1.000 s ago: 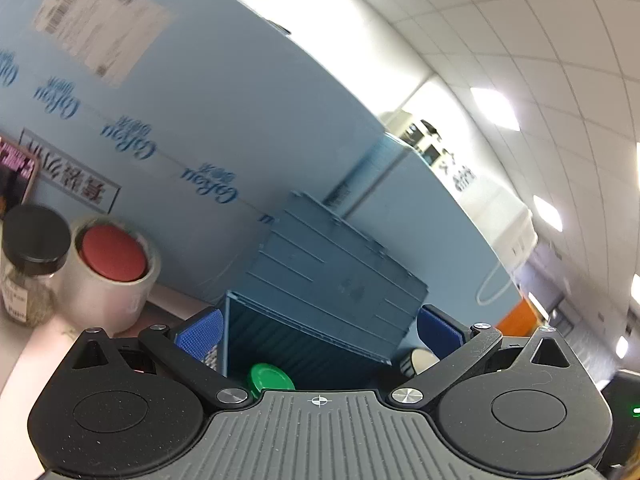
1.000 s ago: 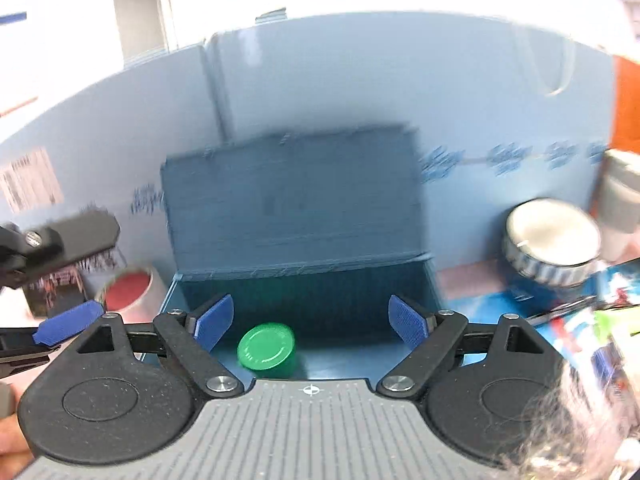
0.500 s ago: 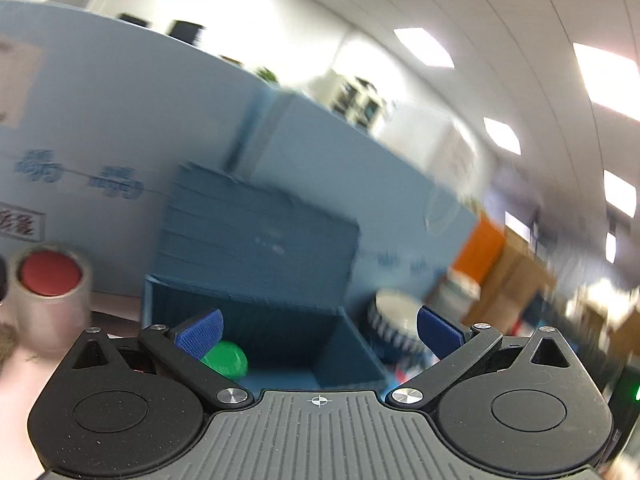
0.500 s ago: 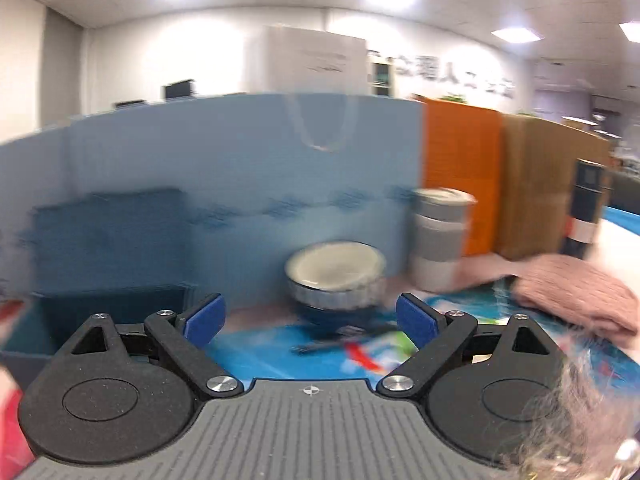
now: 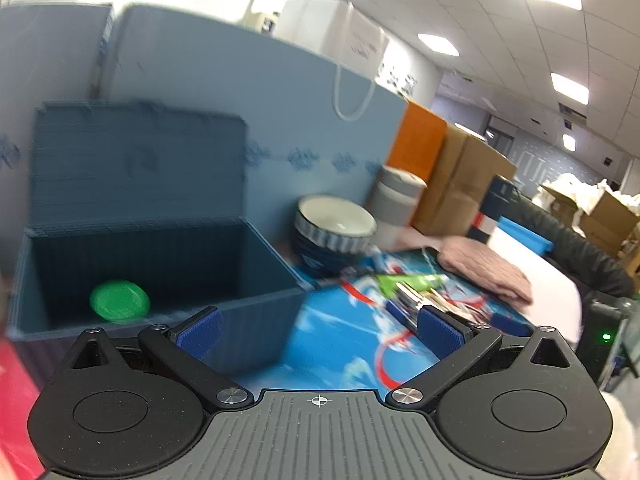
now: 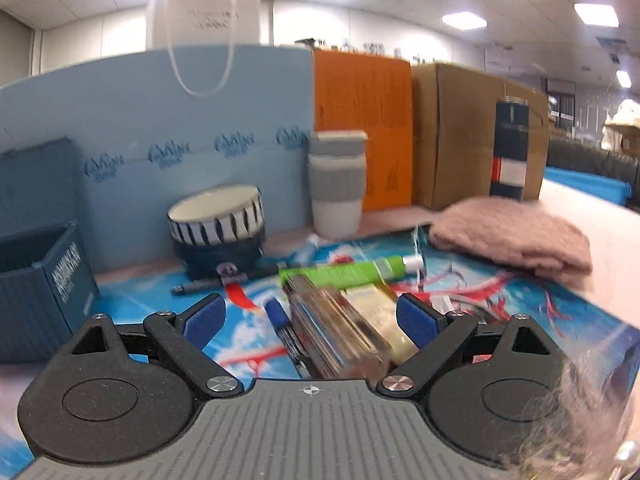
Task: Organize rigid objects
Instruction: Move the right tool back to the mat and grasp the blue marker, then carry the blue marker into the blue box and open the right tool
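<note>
Both jaws wide apart, empty.

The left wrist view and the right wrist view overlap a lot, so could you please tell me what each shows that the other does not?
Only the left wrist view looks into the open blue box, where a green lid lies on the floor. Only the right wrist view shows the blue marker, the black pen and the clear bottle between the open right gripper. Both show the striped bowl, grey cup, green tube and pink cloth.
</note>
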